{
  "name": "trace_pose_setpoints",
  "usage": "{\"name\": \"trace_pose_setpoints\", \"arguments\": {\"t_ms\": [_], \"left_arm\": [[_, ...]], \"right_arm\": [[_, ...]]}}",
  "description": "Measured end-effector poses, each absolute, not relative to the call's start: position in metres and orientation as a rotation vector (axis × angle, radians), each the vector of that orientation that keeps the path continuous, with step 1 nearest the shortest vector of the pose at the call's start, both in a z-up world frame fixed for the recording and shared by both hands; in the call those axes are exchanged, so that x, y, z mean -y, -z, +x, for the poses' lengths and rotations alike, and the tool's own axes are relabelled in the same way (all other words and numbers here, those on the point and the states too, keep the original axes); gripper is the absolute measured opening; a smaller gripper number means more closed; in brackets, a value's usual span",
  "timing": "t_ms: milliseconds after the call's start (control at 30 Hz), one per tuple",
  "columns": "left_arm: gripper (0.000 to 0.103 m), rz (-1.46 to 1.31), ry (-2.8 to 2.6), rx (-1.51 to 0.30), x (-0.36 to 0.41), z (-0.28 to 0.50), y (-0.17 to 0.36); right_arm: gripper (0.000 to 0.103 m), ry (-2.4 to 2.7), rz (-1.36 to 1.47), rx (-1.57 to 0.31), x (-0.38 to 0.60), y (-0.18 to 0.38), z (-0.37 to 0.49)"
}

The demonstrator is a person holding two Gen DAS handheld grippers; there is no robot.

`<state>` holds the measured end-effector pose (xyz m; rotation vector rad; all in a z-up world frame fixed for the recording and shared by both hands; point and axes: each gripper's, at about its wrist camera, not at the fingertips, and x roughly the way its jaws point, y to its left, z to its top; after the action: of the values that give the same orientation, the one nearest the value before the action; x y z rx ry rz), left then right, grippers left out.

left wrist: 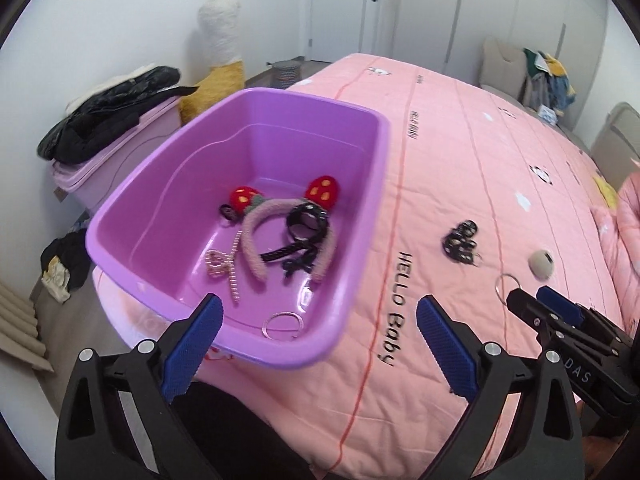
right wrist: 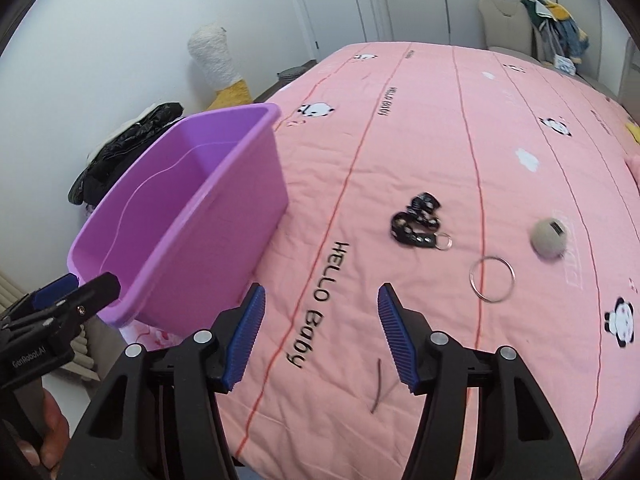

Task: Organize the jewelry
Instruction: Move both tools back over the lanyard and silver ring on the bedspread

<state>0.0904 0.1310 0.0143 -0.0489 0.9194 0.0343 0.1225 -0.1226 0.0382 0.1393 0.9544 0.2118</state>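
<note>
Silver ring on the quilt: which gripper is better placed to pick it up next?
Probably the right gripper. It is open and empty above the quilt, with the silver ring just ahead, while the left gripper faces the purple bin.

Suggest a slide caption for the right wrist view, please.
Open right gripper over pink bedspread, facing silver ring, black chain, grey ball; purple bin left.

Both grippers [left wrist: 319,312] [right wrist: 321,300] (fingers apart), empty
</note>
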Motion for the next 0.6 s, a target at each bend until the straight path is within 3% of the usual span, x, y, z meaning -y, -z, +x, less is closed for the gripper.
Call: {"name": "trace_pose_setpoints", "arguments": {"t_ms": [600], "left_arm": [[0.096, 0.057, 0.147, -0.968, -0.020, 0.085, 0.008]], "right_arm": [[0.057, 0.046, 0.272, -0.953, 0.269, -0.017, 0.040]]}}
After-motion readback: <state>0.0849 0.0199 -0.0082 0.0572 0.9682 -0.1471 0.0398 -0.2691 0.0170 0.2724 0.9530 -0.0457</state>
